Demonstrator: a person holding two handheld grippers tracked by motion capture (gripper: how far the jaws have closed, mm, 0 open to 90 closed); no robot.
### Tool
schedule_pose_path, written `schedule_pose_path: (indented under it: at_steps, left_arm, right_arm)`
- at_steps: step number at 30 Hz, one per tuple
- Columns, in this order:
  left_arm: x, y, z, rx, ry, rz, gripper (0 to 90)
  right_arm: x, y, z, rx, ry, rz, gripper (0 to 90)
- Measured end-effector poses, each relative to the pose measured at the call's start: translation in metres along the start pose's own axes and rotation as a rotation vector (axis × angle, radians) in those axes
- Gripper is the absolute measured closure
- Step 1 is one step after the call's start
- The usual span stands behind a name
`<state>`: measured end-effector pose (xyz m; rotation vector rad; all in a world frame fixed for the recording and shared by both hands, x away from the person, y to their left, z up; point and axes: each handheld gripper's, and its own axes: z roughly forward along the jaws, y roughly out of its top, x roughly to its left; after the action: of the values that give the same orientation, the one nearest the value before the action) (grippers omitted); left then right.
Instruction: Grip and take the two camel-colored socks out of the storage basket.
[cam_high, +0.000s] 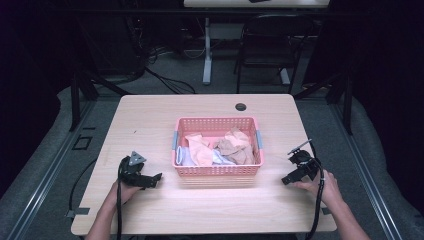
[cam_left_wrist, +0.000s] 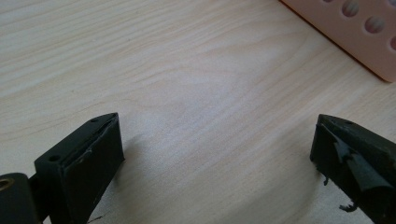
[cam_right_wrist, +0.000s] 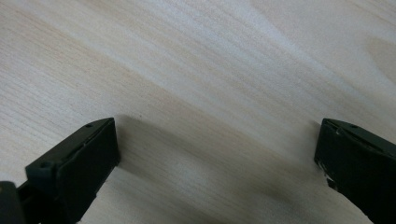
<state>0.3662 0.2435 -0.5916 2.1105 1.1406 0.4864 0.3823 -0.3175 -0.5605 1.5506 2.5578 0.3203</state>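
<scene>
A pink plastic basket (cam_high: 218, 171) stands in the middle of the light wooden table (cam_high: 150, 125). Crumpled cloths in peach, tan and pale blue (cam_high: 220, 148) lie inside it. My left gripper (cam_high: 156, 179) rests low over the table to the basket's left, open, with bare wood between its jaws (cam_left_wrist: 217, 140); a corner of the basket (cam_left_wrist: 355, 32) shows at the top right of the left gripper view. To the basket's right sits my right gripper (cam_high: 286, 180), also open over bare wood (cam_right_wrist: 217, 144), nothing between its jaws.
A round cable hole (cam_high: 241, 106) sits near the table's far edge. Beyond the table stand a dark chair (cam_high: 272, 45) and a white table leg (cam_high: 207, 50) with cables on the floor. Cables trail from both grippers toward the near edge.
</scene>
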Motion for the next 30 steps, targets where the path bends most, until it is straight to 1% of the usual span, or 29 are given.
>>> schedule_pose_path:
  at_steps: [3,4,5,6,7,8,9,10,12,13,15,16,17,18,21,23,24,25,26,27,29,30]
  left_arm:
    - [0.0,0.0,0.001,-0.004,0.004,0.002,2.3]
    - [0.0,0.0,0.0,0.001,-0.002,0.003,2.3]
    - [0.0,0.0,0.0,0.0,-0.001,0.003,2.3]
    - [0.0,0.0,0.0,-0.001,-0.001,0.005,2.3]
    - [0.0,0.0,0.0,0.0,-0.001,0.004,2.3]
    - [0.0,0.0,0.0,0.0,-0.001,0.004,2.3]
    - [0.0,0.001,0.001,0.0,-0.001,0.006,2.3]
    - [0.0,0.001,0.001,0.0,-0.002,0.007,2.3]
    - [-0.001,0.001,0.001,-0.004,-0.003,0.001,2.4]
    - [-0.001,0.001,0.001,-0.004,-0.003,0.002,2.4]
    - [-0.001,0.001,0.001,-0.004,-0.005,0.006,2.4]
    - [-0.001,0.001,0.001,-0.004,-0.005,0.006,2.4]
    - [-0.001,0.001,0.001,-0.004,-0.007,0.009,2.4]
    - [-0.001,0.001,0.001,-0.003,-0.007,0.011,2.4]
    - [-0.002,0.001,0.001,-0.003,-0.007,0.01,2.4]
    - [-0.002,0.001,0.001,-0.004,-0.007,0.008,2.5]
    - [-0.002,0.001,0.001,-0.004,-0.007,0.008,2.5]
    - [-0.002,0.001,0.001,-0.003,-0.006,0.008,2.5]
    - [-0.002,0.001,0.001,-0.003,-0.006,0.008,2.5]
    - [-0.002,0.001,0.001,-0.004,-0.005,0.007,2.5]
    - [-0.002,0.001,0.001,-0.003,-0.004,0.009,2.4]
    - [-0.002,0.001,0.001,-0.003,-0.004,0.009,2.4]
  right_arm:
    - [-0.001,0.001,0.0,0.001,0.001,-0.009,0.0]
    - [0.0,0.0,0.002,-0.024,0.01,0.011,0.0]
    - [-0.002,0.002,0.001,-0.005,0.001,-0.001,0.0]
    - [-0.002,0.002,0.001,-0.004,0.0,0.015,0.0]
    - [-0.002,0.003,0.0,0.01,-0.001,0.01,0.0]
    - [-0.002,0.003,0.0,0.01,-0.001,0.01,0.0]
    - [-0.002,0.004,0.0,0.017,0.011,0.006,0.0]
    - [-0.003,0.004,0.0,0.028,0.007,0.003,0.0]
    - [-0.008,0.004,-0.004,0.04,0.036,0.008,0.0]
    - [-0.009,0.003,-0.005,0.026,0.051,0.034,0.0]
    - [-0.011,0.003,-0.011,0.01,0.064,0.035,0.0]
    - [-0.011,0.003,-0.011,0.01,0.064,0.035,0.0]
    - [-0.01,0.003,-0.018,-0.013,0.064,0.036,0.0]
    - [-0.01,0.003,-0.022,-0.029,0.073,0.037,0.0]
    - [-0.006,0.005,-0.033,-0.061,0.086,0.025,0.0]
    - [-0.002,0.007,-0.04,-0.075,0.08,0.01,0.0]
    - [-0.002,0.007,-0.04,-0.075,0.08,0.01,0.0]
    - [0.002,0.009,-0.048,-0.099,0.09,0.001,0.0]
    - [0.002,0.009,-0.048,-0.099,0.09,0.001,0.0]
    - [0.005,0.011,-0.054,-0.111,0.096,-0.013,0.0]
    - [0.006,0.013,-0.058,-0.131,0.15,0.002,0.0]
    - [0.007,0.015,-0.06,-0.138,0.141,-0.005,0.0]
